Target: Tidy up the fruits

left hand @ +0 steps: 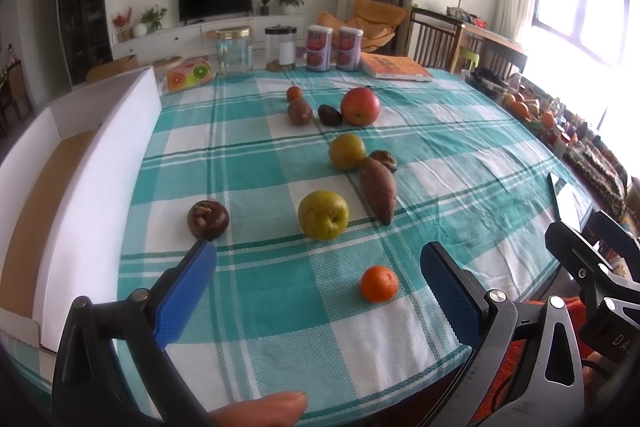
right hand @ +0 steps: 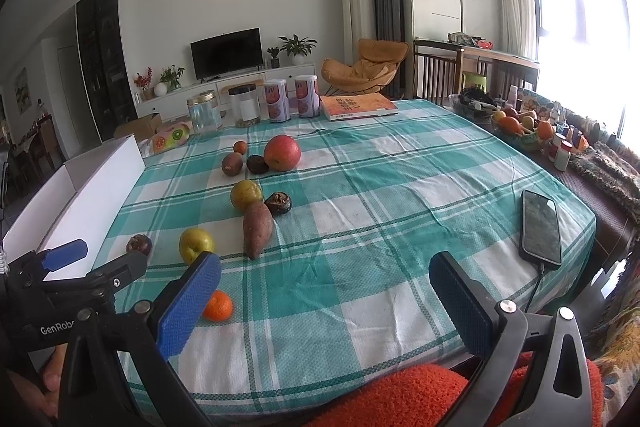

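Across the middle of the left wrist view the fruit lies scattered on the checked surface — nothing sorted yet, by the look of it. Left hand-held gripper hangs low with its jaws spread wide and empty, and the right hand-held gripper is just as wide, holding nothing.

Nearest the left one sits the small orange, lower centre of the frame, between the blue pads but closer to the right-hand pad. That is the first hazard: it is round and loose, so an off-centre close could nudge it and send it rolling toward the near edge of the cloth.

Up from there, the green apple stands apart with the dark mangosteen to its left — an easier pick. Trouble is the cluster above: the sweet potato lies against the yellow fruit and a brown wrinkled fruit, so a wide jaw reaching in may knock a neighbour away.

At the left edge waits the white box, probably the destination; its tall wall could catch a low-carried fruit. In the right wrist view a phone lies at the right on its cable — a careless sweep by the right gripper could drag it.
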`<state>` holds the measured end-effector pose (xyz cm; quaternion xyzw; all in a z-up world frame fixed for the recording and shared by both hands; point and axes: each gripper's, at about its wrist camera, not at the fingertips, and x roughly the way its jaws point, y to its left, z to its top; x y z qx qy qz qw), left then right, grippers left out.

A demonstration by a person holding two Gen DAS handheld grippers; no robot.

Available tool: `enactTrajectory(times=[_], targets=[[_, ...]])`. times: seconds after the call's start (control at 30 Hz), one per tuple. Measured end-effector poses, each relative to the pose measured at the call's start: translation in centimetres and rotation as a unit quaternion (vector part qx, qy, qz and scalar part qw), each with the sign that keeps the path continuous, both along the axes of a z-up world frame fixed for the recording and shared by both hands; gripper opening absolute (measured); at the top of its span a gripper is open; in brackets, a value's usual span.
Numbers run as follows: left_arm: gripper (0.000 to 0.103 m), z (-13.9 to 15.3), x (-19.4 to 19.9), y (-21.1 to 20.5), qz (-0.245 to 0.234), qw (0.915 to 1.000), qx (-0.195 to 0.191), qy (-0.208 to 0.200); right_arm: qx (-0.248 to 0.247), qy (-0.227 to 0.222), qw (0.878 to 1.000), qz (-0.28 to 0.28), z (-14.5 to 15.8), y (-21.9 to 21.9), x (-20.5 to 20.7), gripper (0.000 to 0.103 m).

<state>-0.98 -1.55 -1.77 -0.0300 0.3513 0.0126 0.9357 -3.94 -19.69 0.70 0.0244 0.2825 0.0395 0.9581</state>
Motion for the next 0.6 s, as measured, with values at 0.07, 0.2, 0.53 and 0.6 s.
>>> enactTrajectory(times=[0.07, 0.2, 0.53, 0.6], targets=[[0.102, -0.3, -0.1, -0.2, 0.002, 1.0000, 0.001, 0.002, -0.002, -0.001, 1.000, 0.001, 0.0, 0.1, -0.1, 0.103], [0.102, -0.7, -0.4, -0.6, 0.006, 1.0000, -0.001, 0.008, -0.003, -0.001, 1.000, 0.000, 0.0, 0.0, 0.0, 0.103], [0.102, -0.6, -0.5, 0.2, 0.009, 0.9997, -0.013, 0.019, 0.002, 0.006, 1.000, -0.019, 0.2, -1.5, 0.7, 0.103], [0.102, -0.7, -0.4, 0.6, 0.009, 0.9994, -0.017, 0.027, 0.003, 0.009, 1.000, -0.019, 0.2, -1.5, 0.8, 0.103]])
